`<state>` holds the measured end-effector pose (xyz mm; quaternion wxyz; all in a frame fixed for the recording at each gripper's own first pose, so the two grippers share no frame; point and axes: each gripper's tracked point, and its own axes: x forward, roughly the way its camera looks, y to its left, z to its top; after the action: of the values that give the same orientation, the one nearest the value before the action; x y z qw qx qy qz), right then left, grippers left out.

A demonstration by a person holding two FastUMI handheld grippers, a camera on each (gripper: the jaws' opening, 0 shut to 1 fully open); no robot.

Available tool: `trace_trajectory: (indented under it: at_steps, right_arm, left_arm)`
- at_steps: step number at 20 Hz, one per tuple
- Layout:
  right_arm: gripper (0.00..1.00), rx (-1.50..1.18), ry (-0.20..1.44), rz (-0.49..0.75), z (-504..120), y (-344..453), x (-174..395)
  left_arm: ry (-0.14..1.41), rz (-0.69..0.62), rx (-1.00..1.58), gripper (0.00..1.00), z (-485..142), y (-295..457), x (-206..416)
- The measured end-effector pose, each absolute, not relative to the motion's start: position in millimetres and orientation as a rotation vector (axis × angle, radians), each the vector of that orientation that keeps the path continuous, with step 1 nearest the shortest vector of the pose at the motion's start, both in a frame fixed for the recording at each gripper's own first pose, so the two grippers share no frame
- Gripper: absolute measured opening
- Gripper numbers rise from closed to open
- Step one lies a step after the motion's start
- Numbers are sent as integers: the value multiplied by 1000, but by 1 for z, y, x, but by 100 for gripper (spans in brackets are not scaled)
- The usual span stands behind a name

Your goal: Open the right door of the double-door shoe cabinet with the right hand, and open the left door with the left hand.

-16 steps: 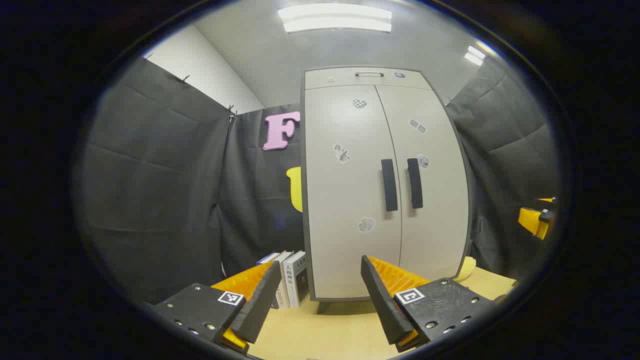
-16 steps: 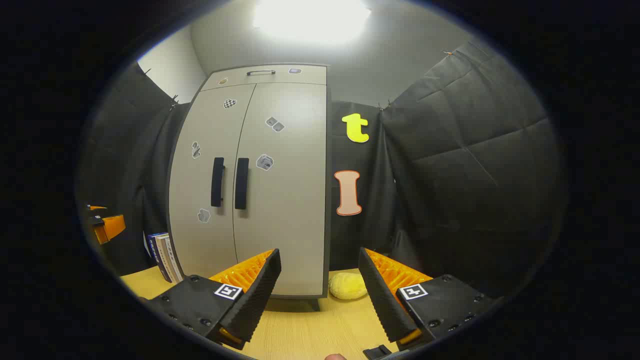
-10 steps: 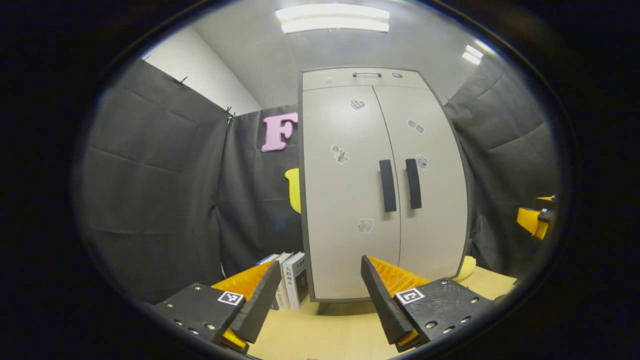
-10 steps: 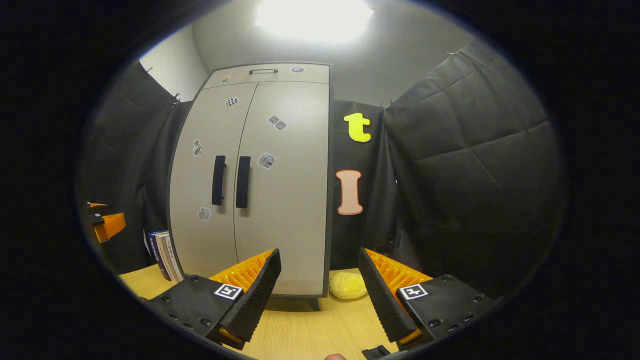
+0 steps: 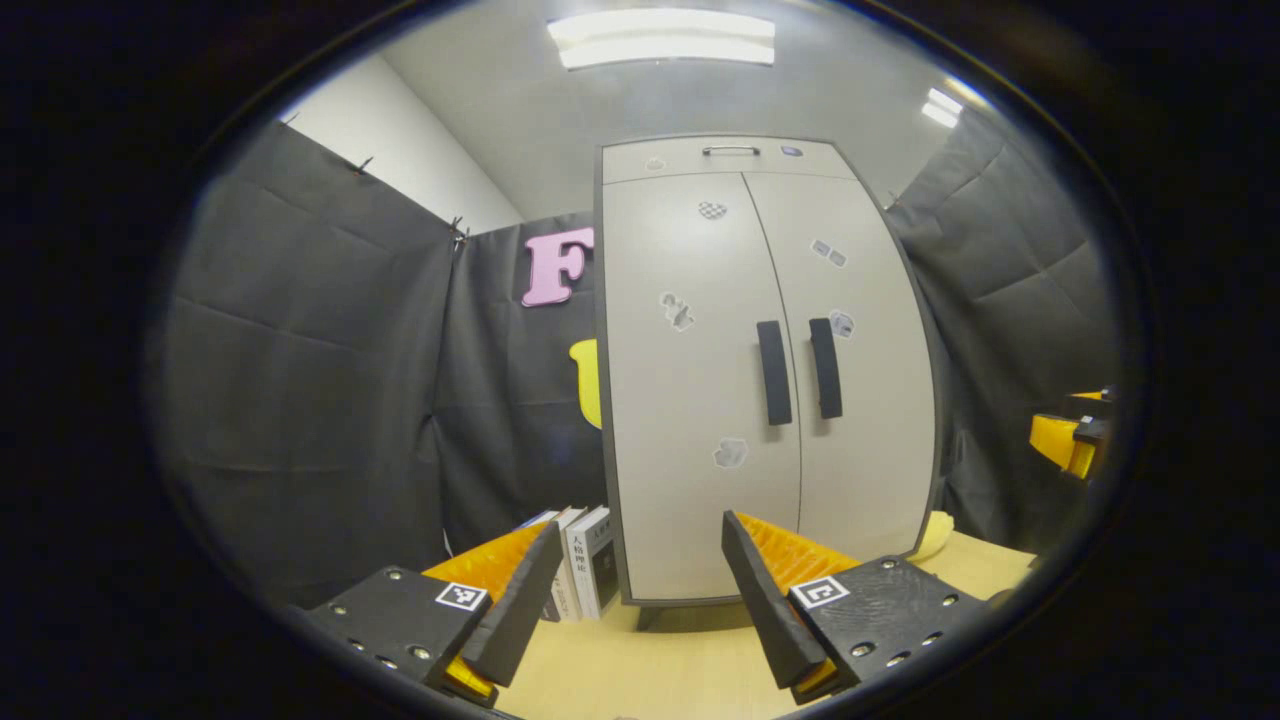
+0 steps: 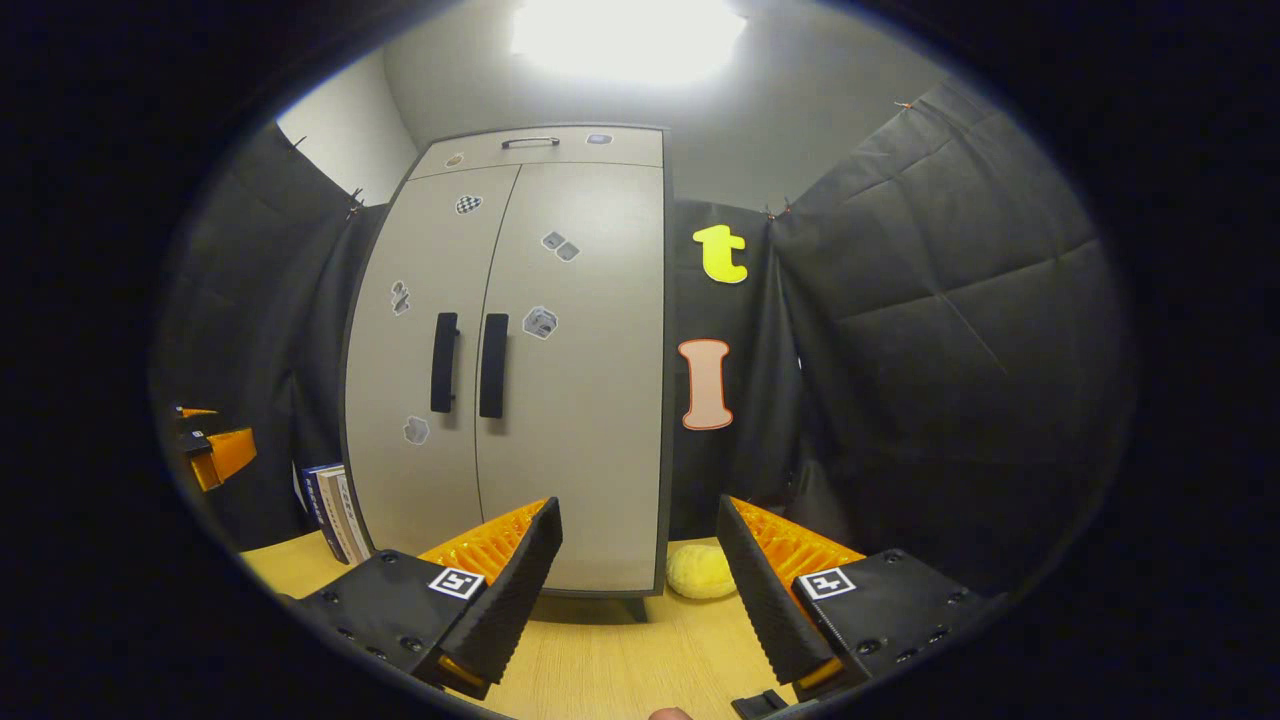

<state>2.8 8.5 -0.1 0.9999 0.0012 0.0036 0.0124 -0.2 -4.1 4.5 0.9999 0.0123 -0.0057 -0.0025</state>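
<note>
Pale wood grain covers the bench [image 5: 690, 660], which runs along the bottom of both views. On it stands the shoe cabinet [image 5: 760, 370], a tall grey-beige unit filling the centre of the left gripper view and sitting centre-left in the right gripper view [image 6: 515, 360]. Both doors are closed; the left door handle [image 5: 773, 372] and right door handle [image 5: 825, 368] are dark vertical bars side by side at the seam. Small stickers dot the doors.

Black quilted cloth walls the booth, and a ceiling light [image 5: 660, 38] glows at the top of the frame. A few books [image 5: 580, 562] stand upright at the cabinet's lower left, and a yellow plush [image 6: 700, 572] lies at its lower right.

The left tongs [image 5: 640, 585] are spread, empty, well apart from the cabinet. The right tongs [image 6: 640, 580] are likewise spread and empty.
</note>
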Motion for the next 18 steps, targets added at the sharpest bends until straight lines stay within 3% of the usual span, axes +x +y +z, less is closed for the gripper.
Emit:
trace_trajectory:
  at_steps: [18]
  right_arm:
    - [98, 20, -16, 132, 42, 65, 64]
  left_arm:
    - [6, 73, 36, 94, -8, 23, -14]
